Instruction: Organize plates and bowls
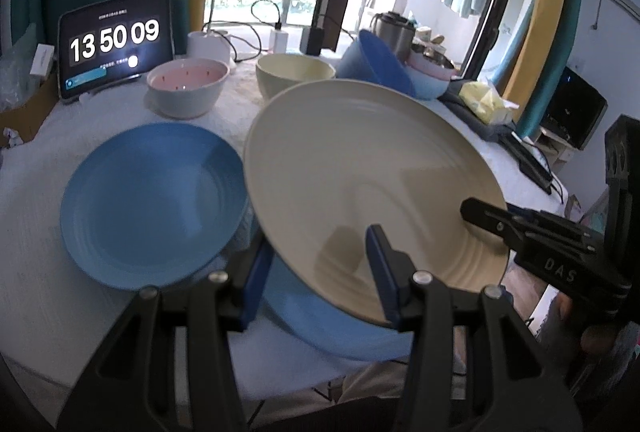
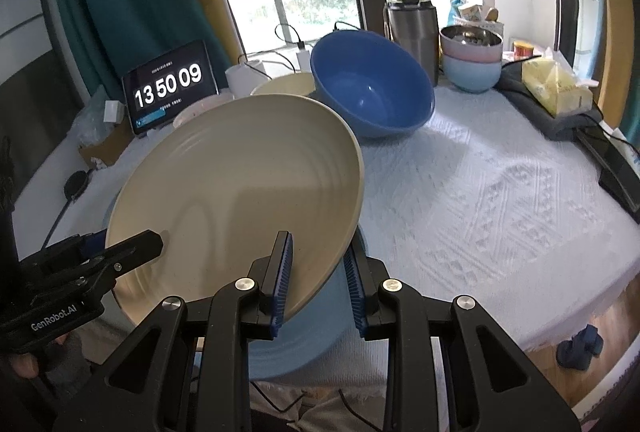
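Cream plate (image 1: pixel 372 187) is lifted and tilted above a light blue plate (image 1: pixel 320 316) that lies flat on the table cloth (image 2: pixel 500 199). Both grippers clamp the cream plate's near rim from opposite sides. Left gripper (image 1: pixel 320 272) has one blue pad on top of the plate and the other under the rim, jaws closed onto it. Right gripper (image 2: pixel 318 278) does the same at the plate's right edge, rim wedged between its ribbed blue pads.

In the left wrist view the right gripper's black finger presses on the cream plate from the right; in the right wrist view the left gripper's finger shows at the plate's left.

Second blue plate (image 1: pixel 154 203) sits flat just left of the cream plate, rims near or overlapping, can't tell contact. Behind the cream plate: pink-lined bowl (image 1: pixel 187 85), cream bowl (image 1: pixel 294 73), and a dark blue bowl (image 2: pixel 372 83) tipped on its side. Right of the dark blue bowl is a stack of bowls (image 2: pixel 472 61) with a steel one on top, and a steel jug (image 2: pixel 412 27). Tablet clock (image 2: pixel 170 85) reading 13 50 09 stands behind-left of the cream plate. Yellow tissue pack (image 2: pixel 556 85) far right of it.
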A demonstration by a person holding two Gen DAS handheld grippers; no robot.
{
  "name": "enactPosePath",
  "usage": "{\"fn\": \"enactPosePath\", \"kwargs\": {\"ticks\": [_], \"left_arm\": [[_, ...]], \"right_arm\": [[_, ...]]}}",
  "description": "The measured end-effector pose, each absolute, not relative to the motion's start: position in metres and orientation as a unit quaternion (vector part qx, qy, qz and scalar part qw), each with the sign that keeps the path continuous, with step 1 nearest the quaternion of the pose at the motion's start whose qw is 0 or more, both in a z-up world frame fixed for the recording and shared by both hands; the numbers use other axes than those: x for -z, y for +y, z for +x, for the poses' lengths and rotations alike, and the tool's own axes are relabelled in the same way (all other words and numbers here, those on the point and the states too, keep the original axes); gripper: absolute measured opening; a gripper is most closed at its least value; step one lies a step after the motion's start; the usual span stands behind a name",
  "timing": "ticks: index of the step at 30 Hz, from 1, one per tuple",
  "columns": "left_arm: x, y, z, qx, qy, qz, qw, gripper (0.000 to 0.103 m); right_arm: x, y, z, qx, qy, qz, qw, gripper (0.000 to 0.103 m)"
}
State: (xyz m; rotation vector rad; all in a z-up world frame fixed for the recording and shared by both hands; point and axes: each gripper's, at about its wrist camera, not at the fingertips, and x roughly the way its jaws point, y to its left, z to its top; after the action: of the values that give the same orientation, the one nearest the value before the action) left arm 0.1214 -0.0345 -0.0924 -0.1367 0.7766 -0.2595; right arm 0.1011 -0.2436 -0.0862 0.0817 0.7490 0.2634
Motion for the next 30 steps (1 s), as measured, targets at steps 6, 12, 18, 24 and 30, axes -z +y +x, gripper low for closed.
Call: {"fn": "enactPosePath", "kwargs": {"ticks": [6, 12, 18, 24, 30], "left_arm": [[0.103, -0.036, 0.121, 0.12, 0.392, -0.055, 0.91, 0.049], [0.12, -0.041, 0.125, 0.123, 0.418, -0.042, 0.899, 0.05], [0.126, -0.044, 0.13, 0.122, 0.428, -0.034, 0.895, 0.05], [0.122, -0.041, 0.125, 0.103, 0.42, -0.022, 0.901, 0.051], [0.128, -0.026, 0.124, 0.092, 0.436, -0.035, 0.895, 0.054]], "right_arm": [[0.101, -0.241, 0.101, -0.126, 0.387, 0.038, 0.913, 0.029], [0.11, -0.24, 0.105, -0.118, 0.4, 0.038, 0.908, 0.029], [0.118, -0.244, 0.111, -0.104, 0.413, 0.036, 0.904, 0.029], [0.122, -0.254, 0.118, -0.084, 0.419, 0.037, 0.903, 0.034], [0.132, -0.259, 0.124, -0.087, 0.436, 0.047, 0.895, 0.037]]}}
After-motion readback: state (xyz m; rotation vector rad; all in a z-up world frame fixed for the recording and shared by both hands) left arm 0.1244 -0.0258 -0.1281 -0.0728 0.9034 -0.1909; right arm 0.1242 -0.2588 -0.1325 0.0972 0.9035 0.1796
